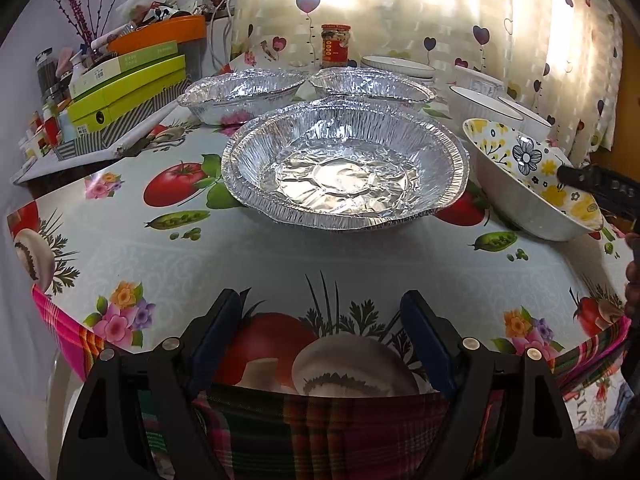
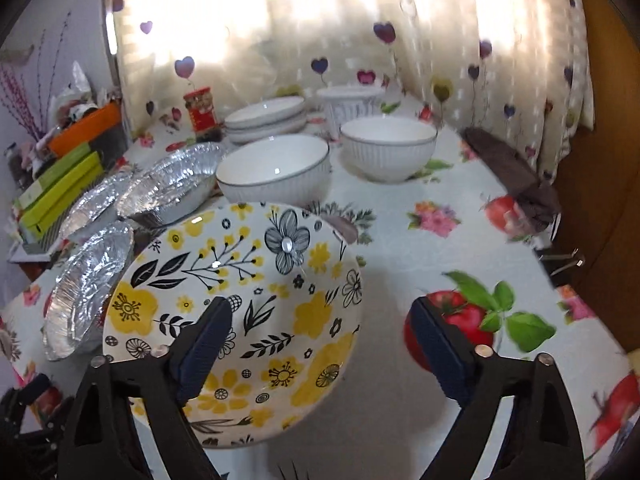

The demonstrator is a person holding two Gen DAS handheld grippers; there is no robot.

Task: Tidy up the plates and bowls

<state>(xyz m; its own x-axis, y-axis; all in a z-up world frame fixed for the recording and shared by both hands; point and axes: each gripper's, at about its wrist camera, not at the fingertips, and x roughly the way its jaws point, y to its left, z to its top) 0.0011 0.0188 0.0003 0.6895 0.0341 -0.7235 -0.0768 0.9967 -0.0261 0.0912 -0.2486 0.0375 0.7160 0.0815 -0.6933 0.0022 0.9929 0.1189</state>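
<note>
Floral white bowl with yellow and black blossoms (image 2: 248,312) sits tilted on the vegetable-print tablecloth (image 2: 400,240), its open side leaning toward my right gripper (image 2: 324,344), just beside the nearest foil pan (image 2: 88,288). My right gripper's jaws stand apart: the left finger (image 2: 208,344) reaches inside the bowl over the painted wall, the other finger hangs outside over a printed tomato, and the near rim lies between them with neither pad pressing on it (whether the inner pad brushes the glaze I cannot tell). My left gripper (image 1: 324,344) is spread wide and empty above the table's near edge, where a plaid cloth (image 1: 320,432) hangs. Ahead of it stands the large round foil pan (image 1: 344,168), with two more foil pans (image 1: 244,96) behind it. Beyond the floral bowl, two ribbed white bowls with dark rims (image 2: 276,172) crowd close, then a stack of white plates (image 2: 266,118) and a red-labelled jar (image 2: 200,112) by the heart-print curtain (image 2: 360,20). Green boxes and an orange tray (image 1: 132,76) fill the left side.
</note>
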